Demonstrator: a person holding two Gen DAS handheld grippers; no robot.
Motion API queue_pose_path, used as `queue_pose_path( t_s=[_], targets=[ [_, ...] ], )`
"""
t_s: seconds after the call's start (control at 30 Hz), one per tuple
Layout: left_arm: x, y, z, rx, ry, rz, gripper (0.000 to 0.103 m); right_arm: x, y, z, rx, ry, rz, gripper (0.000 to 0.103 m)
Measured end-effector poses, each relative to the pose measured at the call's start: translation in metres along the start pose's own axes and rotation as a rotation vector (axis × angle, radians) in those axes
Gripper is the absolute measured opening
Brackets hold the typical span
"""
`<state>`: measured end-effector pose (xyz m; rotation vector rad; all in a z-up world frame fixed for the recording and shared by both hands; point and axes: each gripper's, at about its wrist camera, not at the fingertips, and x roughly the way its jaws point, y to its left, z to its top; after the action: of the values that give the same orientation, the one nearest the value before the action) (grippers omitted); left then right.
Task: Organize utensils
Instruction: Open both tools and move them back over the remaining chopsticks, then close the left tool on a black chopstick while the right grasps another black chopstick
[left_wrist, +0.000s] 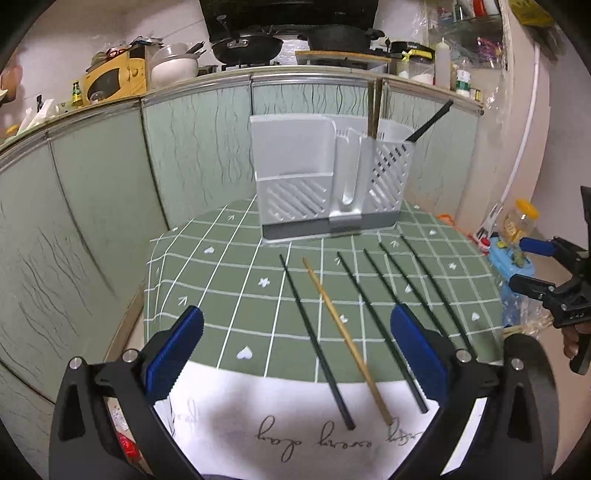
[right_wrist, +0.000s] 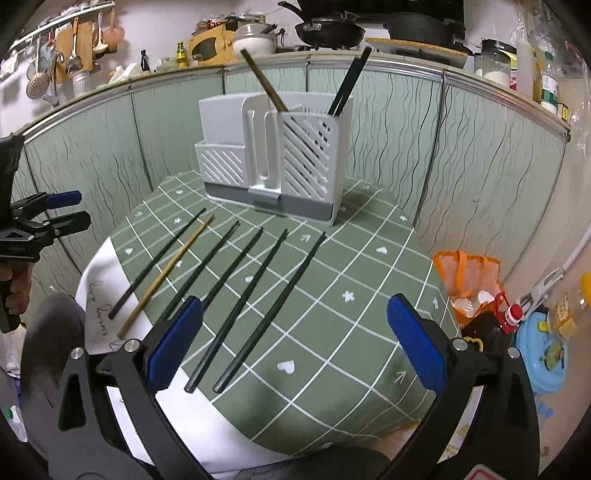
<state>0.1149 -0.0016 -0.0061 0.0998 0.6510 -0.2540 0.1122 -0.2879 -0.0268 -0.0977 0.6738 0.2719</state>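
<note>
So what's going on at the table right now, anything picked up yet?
Nothing is held yet. A person holds both grippers above the near edge of the green checked tablecloth; the left gripper and right gripper are open and empty. Five dark chopsticks and one light wooden chopstick lie side by side on the cloth. The white slotted utensil holder at the far side already has a wooden chopstick and dark chopsticks standing in it.

green checked tablecloth (right_wrist: 332, 277), grey holder (right_wrist: 273, 155), tan chopstick (right_wrist: 166, 275)
</note>
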Motion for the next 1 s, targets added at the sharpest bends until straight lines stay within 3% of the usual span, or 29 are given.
queue_pose_path(
  t_s=[0.6, 1.0],
  targets=[
    [0.031, 0.005, -0.049, -0.121, 0.102, 0.143, 0.099, 0.036, 0.012, -0.04, 0.076, 0.102, -0.108, 0.096],
    [0.044, -0.014, -0.064, -0.102, 0.14, 0.184, 0.099, 0.049, 0.028, -0.052, 0.111, 0.133, -0.164, 0.095]
  ],
)
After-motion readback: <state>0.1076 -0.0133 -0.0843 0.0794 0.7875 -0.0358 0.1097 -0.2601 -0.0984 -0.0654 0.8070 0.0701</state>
